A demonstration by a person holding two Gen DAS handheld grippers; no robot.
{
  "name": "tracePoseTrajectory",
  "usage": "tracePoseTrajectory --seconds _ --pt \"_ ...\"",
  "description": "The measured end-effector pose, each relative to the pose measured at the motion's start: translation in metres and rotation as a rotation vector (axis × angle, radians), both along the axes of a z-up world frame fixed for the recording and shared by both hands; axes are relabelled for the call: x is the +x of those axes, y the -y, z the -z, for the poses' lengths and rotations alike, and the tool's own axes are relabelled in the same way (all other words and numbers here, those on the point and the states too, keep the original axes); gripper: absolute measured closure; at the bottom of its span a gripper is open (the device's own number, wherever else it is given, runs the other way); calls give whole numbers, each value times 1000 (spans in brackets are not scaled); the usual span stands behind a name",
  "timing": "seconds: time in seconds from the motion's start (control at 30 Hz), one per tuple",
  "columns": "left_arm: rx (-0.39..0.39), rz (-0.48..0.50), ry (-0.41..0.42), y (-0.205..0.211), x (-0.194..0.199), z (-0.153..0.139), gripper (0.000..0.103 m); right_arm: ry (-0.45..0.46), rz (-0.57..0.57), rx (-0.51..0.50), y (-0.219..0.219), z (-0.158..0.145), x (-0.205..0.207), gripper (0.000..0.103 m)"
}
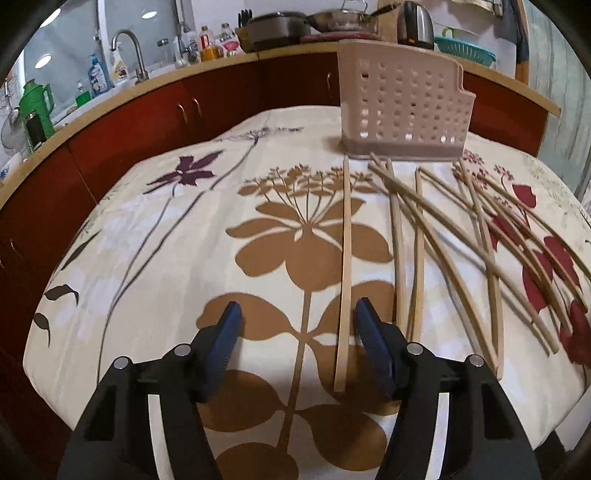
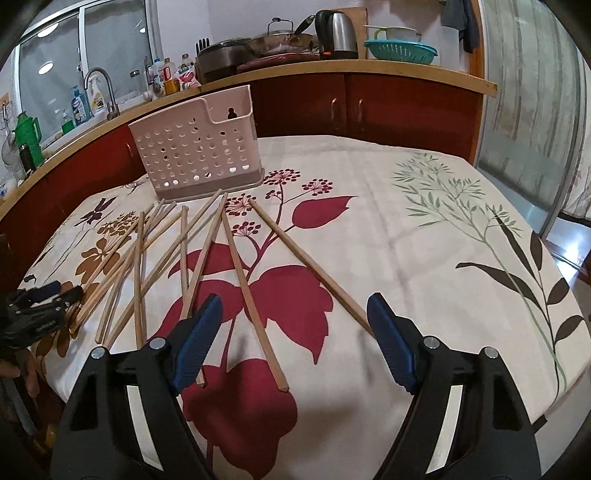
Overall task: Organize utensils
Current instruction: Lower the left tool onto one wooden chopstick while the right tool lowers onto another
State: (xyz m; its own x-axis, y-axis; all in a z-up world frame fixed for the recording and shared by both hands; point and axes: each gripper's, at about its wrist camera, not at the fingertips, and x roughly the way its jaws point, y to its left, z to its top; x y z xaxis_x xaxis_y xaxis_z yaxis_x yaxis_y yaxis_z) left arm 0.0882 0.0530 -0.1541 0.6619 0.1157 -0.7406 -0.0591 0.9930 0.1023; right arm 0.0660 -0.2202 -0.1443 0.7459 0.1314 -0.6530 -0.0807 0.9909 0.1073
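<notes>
Several wooden chopsticks (image 1: 417,243) (image 2: 184,251) lie scattered on the flowered tablecloth in front of a pink perforated utensil holder (image 1: 402,107) (image 2: 195,155), which stands upright at the far side. My left gripper (image 1: 298,308) is open low over the cloth. One lone chopstick (image 1: 345,277) lies between its fingers, close to the right pad (image 1: 369,332), with the left pad well apart from it. My right gripper (image 2: 294,300) is open too, and a chopstick (image 2: 255,306) lies on the cloth between its fingers. Another chopstick (image 2: 314,269) ends by its right finger.
In the right wrist view the left gripper (image 2: 55,291) shows at the left table edge. Red cabinets (image 2: 295,99) with a wooden counter run behind the table, holding a sink tap (image 1: 129,51), bottles, pots and a kettle (image 2: 338,35). The tablecloth (image 2: 443,240) on the right bears no utensils.
</notes>
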Motion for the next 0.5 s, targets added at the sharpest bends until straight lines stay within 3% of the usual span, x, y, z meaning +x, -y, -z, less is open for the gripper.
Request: tracePoseTrajectory --seconds 0.3,0.4,0.5 --pt "6 34 -1 1 -4 2 44 -12 -43 -2 -9 2 -2 38" --pt "-59 63 1 -4 -6 2 59 -7 -58 -10 -14 1 -4 41" --pt "-46 90 0 -1 -7 2 70 -2 -79 -12 -22 0 -6 42"
